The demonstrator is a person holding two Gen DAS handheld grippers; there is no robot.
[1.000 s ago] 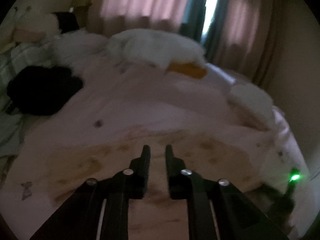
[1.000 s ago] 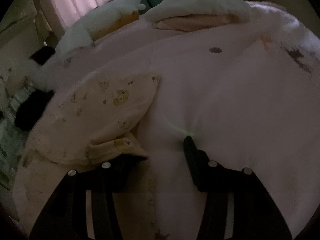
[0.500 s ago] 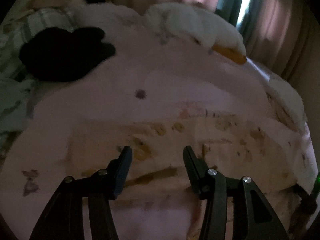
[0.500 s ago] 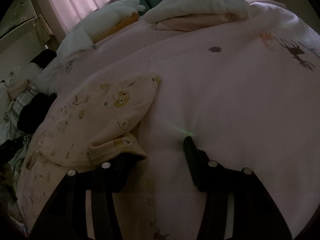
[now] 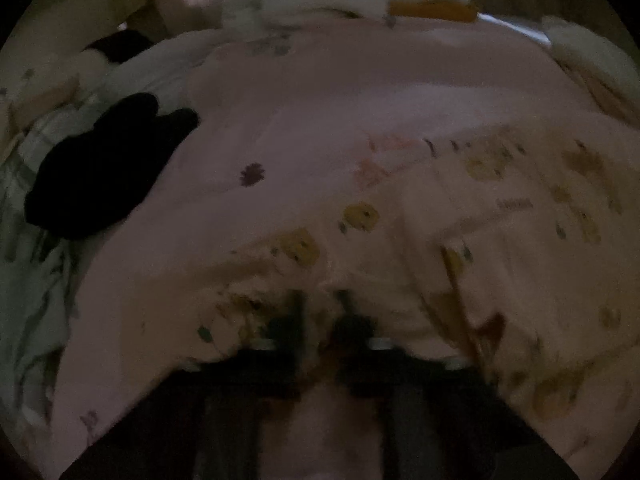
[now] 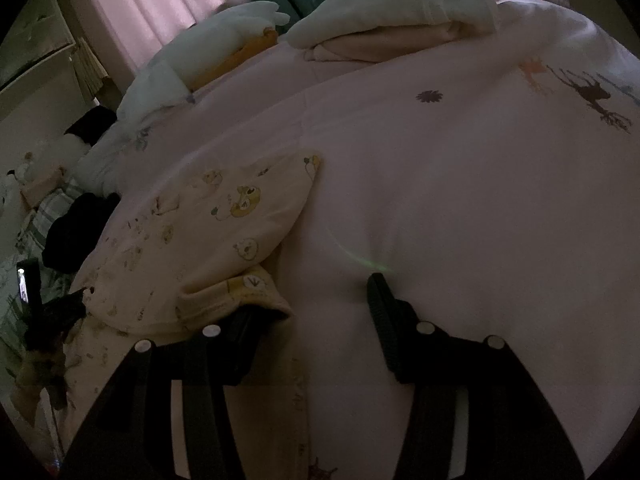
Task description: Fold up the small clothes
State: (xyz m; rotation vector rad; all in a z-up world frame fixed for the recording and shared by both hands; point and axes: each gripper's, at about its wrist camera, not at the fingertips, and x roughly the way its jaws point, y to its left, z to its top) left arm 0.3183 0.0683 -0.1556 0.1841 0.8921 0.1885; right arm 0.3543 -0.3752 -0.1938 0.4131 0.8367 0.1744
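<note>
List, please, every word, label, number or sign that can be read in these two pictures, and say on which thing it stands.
No text can be read.
The small garment has short dark marks that may be printed letters: too blurred to read.
The same garment, in the right wrist view, shows only bear drawings.
The pink bed cover shows only a flower and a deer drawing, no words.

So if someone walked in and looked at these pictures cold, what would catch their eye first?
Probably the cream bear-print garment, spread on the pink quilt just ahead of both grippers. In the left wrist view, the left gripper is closing with the garment's bunched edge between its fingers. Next, the black clothing at the quilt's left edge, and the folded white pile at the far side.
</note>
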